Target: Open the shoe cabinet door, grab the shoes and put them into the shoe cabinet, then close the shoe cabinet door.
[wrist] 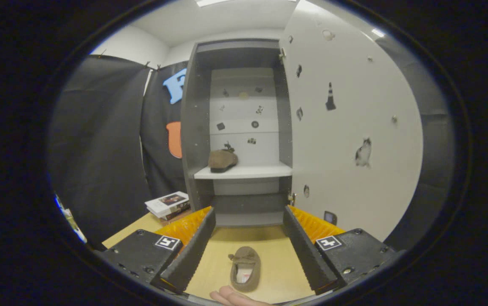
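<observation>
The grey shoe cabinet [193,127] stands ahead with its white door [354,127] swung open to the right. One brown shoe [222,160] rests on the white shelf [252,171] inside, toward its left end. A second brown shoe [245,268] lies on the wooden table [277,259] between my fingers, toe toward the cabinet, touching neither finger. My gripper [249,212] is open and holds nothing. A fingertip of a person's hand [231,296] shows just behind the shoe's heel.
A small stack of books [168,205] sits on the table left of the cabinet's base. Black cloth walls [99,148] close off the left side. The open door has small stickers and blocks the right side.
</observation>
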Tool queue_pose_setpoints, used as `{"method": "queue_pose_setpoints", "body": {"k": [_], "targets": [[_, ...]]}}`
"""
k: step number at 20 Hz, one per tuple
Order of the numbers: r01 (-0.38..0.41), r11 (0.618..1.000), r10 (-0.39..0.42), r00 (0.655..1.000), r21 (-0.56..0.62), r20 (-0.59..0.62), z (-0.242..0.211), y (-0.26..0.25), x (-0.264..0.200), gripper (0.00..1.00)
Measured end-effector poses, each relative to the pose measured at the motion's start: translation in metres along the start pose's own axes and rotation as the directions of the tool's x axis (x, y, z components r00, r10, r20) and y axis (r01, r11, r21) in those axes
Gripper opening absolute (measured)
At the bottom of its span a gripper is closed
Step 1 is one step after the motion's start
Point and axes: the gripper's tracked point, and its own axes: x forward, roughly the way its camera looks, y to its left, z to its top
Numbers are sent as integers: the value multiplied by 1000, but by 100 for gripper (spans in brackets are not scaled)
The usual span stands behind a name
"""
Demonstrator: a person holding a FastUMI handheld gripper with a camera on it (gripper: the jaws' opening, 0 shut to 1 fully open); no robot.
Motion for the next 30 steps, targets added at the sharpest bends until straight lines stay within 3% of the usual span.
{"method": "queue_pose_setpoints", "body": {"k": [6, 11, 16, 19, 21, 26, 30], "targets": [[-31, 998, 20, 983, -55, -185, -109, 36, 55, 100], [22, 998, -37, 962, -59, -271, -190, 41, 88, 95], [128, 992, -122, 929, -6, -350, -243, 26, 119, 70], [163, 987, -158, 934, -11, -322, -248, 19, 134, 64], [181, 983, -167, 924, 8, -345, -258, 14, 143, 49], [121, 989, -76, 909, 84, -409, -269, 25, 159, 10], [104, 991, -66, 924, 83, -377, -261, 22, 151, 8]]}}
